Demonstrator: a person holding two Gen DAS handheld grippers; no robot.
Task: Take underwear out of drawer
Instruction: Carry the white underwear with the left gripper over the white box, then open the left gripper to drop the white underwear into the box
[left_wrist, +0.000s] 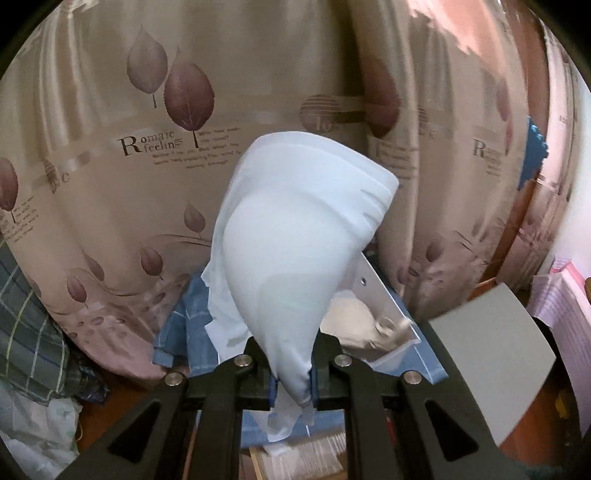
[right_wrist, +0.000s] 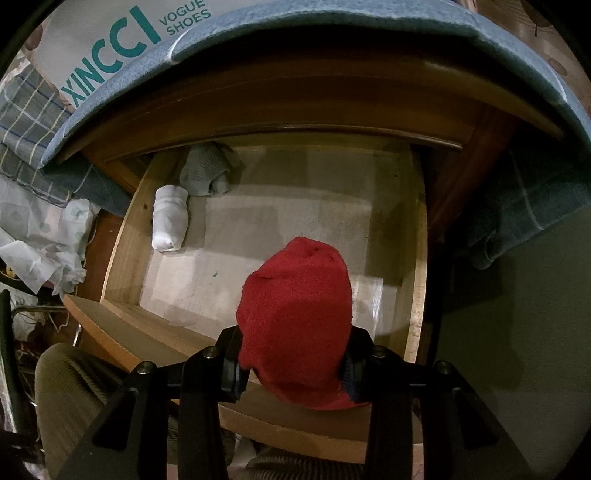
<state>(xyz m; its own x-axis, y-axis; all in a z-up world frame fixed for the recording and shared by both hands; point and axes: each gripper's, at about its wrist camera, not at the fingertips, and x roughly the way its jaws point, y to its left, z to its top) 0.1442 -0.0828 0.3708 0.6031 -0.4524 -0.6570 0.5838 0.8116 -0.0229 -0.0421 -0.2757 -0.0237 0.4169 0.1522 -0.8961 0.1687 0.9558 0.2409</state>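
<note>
Fingers of the left gripper are pinching tight on a pale blue underwear piece, which is bulging up and away from the jaws in front of a beige curtain printed with leaves. Just beyond that fabric a blue checked cloth is lying, with a white tray beside it holding a cream bundle.

Over at the open wooden drawer, the right gripper is clamping a red knitted garment between narrowly set jaws, right above the drawer's front edge. Farther in, against the drawer's left wall, a white rolled piece is lying, and just behind it, at the back left corner, a grey rolled piece is touching it. Beyond the drawer a shoe box is sitting on the cabinet top.
</note>
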